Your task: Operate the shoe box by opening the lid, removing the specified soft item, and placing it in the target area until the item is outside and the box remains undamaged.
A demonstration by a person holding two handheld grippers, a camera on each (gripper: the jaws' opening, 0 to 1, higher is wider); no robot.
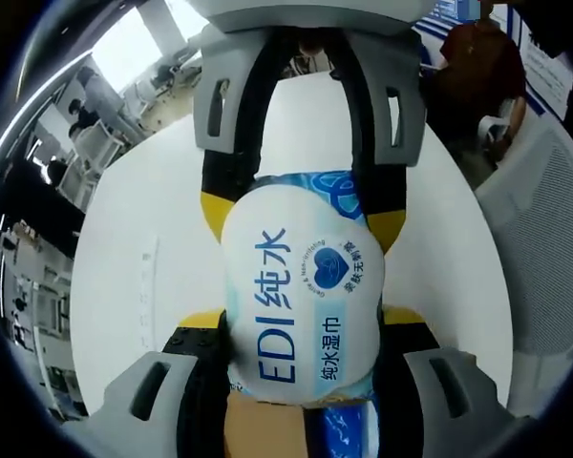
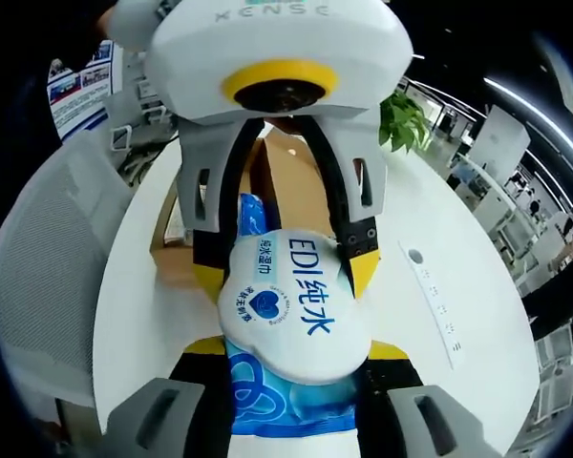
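The wet-wipe pack sits between both tongs: the left tongs grip one end, and the right tongs grip the opposite end, facing them. The table lies beneath. An office chair stands beside the table.
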